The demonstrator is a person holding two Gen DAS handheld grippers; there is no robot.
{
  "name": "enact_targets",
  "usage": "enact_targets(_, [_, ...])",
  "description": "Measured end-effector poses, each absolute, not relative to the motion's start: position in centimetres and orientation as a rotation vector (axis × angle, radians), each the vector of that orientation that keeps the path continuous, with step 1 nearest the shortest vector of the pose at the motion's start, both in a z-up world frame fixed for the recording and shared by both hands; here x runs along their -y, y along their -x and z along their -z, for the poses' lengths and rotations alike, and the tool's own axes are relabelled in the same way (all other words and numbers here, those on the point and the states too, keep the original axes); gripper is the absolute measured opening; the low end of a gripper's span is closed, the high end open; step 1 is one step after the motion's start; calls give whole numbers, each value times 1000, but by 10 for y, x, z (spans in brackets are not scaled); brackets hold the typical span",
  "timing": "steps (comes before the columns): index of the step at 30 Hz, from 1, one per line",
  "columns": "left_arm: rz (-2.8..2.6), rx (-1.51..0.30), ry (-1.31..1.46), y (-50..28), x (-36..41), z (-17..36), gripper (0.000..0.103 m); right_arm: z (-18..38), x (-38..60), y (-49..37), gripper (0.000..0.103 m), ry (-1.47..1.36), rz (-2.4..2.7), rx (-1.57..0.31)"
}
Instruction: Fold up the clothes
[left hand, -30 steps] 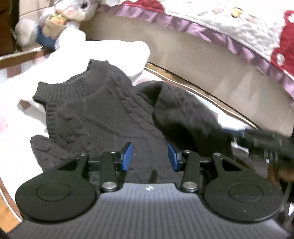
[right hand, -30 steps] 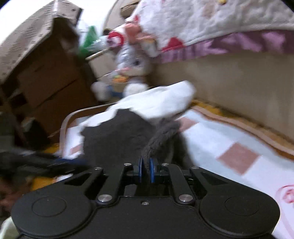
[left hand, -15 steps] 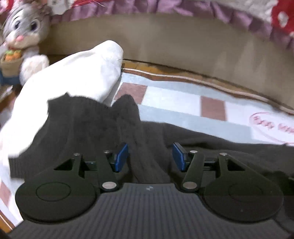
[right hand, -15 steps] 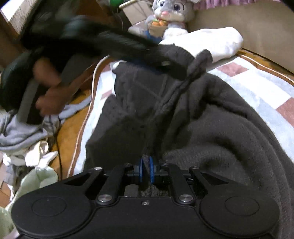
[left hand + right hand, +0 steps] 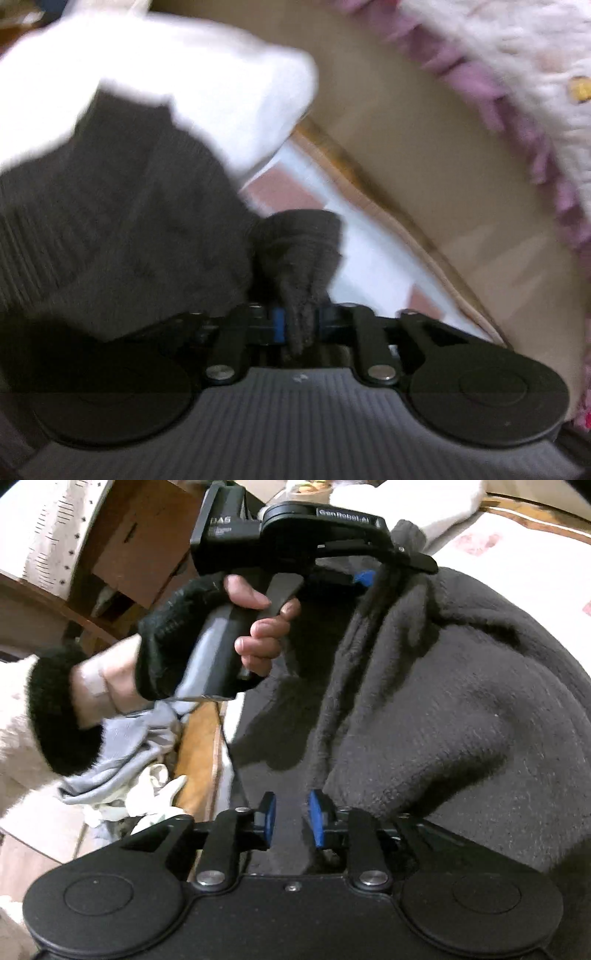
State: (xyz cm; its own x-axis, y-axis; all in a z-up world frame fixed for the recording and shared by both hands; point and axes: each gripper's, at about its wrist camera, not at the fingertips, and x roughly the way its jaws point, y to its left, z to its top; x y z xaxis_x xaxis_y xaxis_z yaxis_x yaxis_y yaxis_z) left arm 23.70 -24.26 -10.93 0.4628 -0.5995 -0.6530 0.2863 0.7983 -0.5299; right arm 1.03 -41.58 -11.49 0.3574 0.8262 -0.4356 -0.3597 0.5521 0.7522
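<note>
Between the left gripper (image 5: pixel 298 325) pads a bunched cuff of the dark cable-knit sweater (image 5: pixel 122 236) is pinched, likely to carry the sleeve across; half a second ago those pads stood apart. Sweater lies on the patterned mat (image 5: pixel 364 243), overlapping a white garment (image 5: pixel 177 77). Right wrist view: right gripper (image 5: pixel 291 821) pads now parted, empty, above the sweater (image 5: pixel 461 716), previously clamped; person's hand (image 5: pixel 221 627) squeezes the left handle.
</note>
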Motion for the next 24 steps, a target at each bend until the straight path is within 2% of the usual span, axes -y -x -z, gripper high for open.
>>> enact_targets(2, [578, -837, 505, -232, 222, 100, 14, 109, 426, -9, 32, -639, -839, -872])
enact_targets(3, [562, -790, 568, -230, 211, 98, 17, 107, 431, -9, 36, -657, -845, -855])
enact_targets(4, [521, -784, 616, -231, 202, 101, 19, 106, 438, -8, 51, -681, -824, -840])
enact_targets(5, [500, -807, 653, -233, 195, 107, 19, 107, 446, -7, 57, -708, -790, -826])
enact_targets(9, [494, -836, 635, -228, 186, 116, 21, 111, 477, -3, 59, -814, -654, -765])
enact_targets(11, [521, -850, 629, -223, 186, 117, 31, 113, 492, -1, 59, -864, -585, -734])
enact_targets(13, [559, -876, 612, -219, 193, 117, 61, 115, 508, 1, 59, -914, -515, -701])
enact_targets(15, [589, -909, 565, -218, 204, 117, 70, 118, 516, 1, 59, -935, -457, -693])
enact_targets(17, [559, -966, 450, -219, 219, 122, 70, 124, 511, 0, 59, -903, -421, -732])
enact_targets(18, [545, -991, 401, -219, 226, 125, 68, 126, 509, -1, 59, -887, -402, -751])
enact_targets(20, [565, -1000, 385, -221, 232, 131, 50, 131, 502, -3, 59, -849, -375, -793])
enact_targets(21, [573, -985, 403, -224, 232, 130, 16, 133, 499, -4, 59, -838, -378, -816])
enact_targets(24, [610, -874, 519, -231, 226, 121, 10, 138, 494, -5, 59, -837, -390, -843])
